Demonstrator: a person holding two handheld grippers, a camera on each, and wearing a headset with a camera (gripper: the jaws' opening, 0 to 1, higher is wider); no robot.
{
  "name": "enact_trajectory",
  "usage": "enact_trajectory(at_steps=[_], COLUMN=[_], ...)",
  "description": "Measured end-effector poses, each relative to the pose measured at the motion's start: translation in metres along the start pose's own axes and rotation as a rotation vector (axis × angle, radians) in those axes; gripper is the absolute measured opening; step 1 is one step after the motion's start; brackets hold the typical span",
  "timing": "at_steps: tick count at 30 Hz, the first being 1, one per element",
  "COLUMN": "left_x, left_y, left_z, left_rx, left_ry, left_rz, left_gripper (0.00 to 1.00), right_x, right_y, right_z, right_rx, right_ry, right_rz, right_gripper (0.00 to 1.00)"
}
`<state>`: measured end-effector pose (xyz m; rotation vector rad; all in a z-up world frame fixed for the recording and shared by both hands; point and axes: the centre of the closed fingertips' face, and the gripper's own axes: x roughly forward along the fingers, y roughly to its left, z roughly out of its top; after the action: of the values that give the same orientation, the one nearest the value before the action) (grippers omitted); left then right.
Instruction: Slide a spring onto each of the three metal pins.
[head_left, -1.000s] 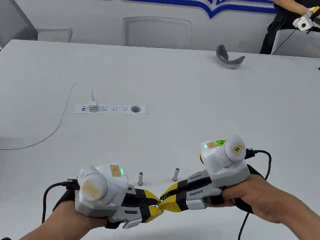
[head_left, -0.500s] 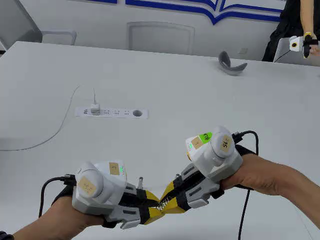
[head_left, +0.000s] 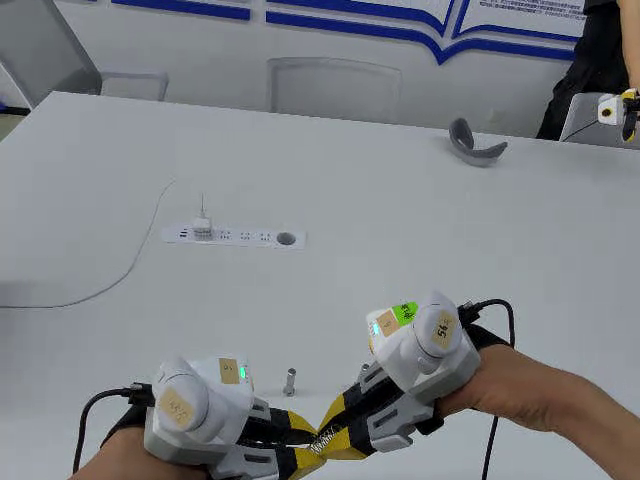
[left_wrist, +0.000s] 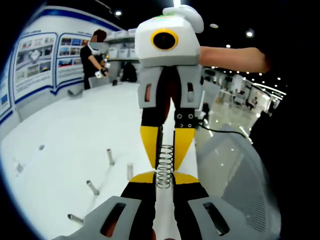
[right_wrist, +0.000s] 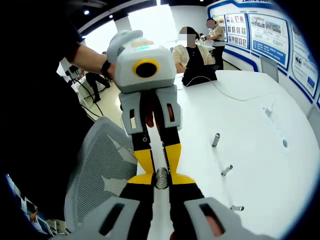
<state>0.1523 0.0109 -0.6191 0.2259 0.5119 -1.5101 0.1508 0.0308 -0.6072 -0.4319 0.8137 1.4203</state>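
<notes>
Head view: left gripper (head_left: 303, 453) and right gripper (head_left: 336, 442) meet tip to tip, one pin (head_left: 290, 381) upright just beyond | left gripper view: both clamp one spring (left_wrist: 164, 165), an end each | right gripper view: spring end-on, three pins (right_wrist: 216, 139) apart on the table (right_wrist: 260, 150).

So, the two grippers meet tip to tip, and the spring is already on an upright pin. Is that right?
No. The left gripper and right gripper do meet tip to tip, but the spring is held between their jaws, not on a pin; the left gripper view shows it.
</notes>
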Motion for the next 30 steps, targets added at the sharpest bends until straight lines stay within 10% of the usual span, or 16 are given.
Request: enact_trajectory(at_steps=[30], left_x=[-0.033], left_y=[0.032], left_z=[-0.065], left_rx=[-0.174], left_ry=[0.044], left_rz=[0.231], left_gripper=[0.29], right_x=[0.010], right_y=[-0.017], right_z=[-0.042], right_rx=[0.070], right_ry=[0.056], right_rz=[-0.105], right_gripper=[0.12])
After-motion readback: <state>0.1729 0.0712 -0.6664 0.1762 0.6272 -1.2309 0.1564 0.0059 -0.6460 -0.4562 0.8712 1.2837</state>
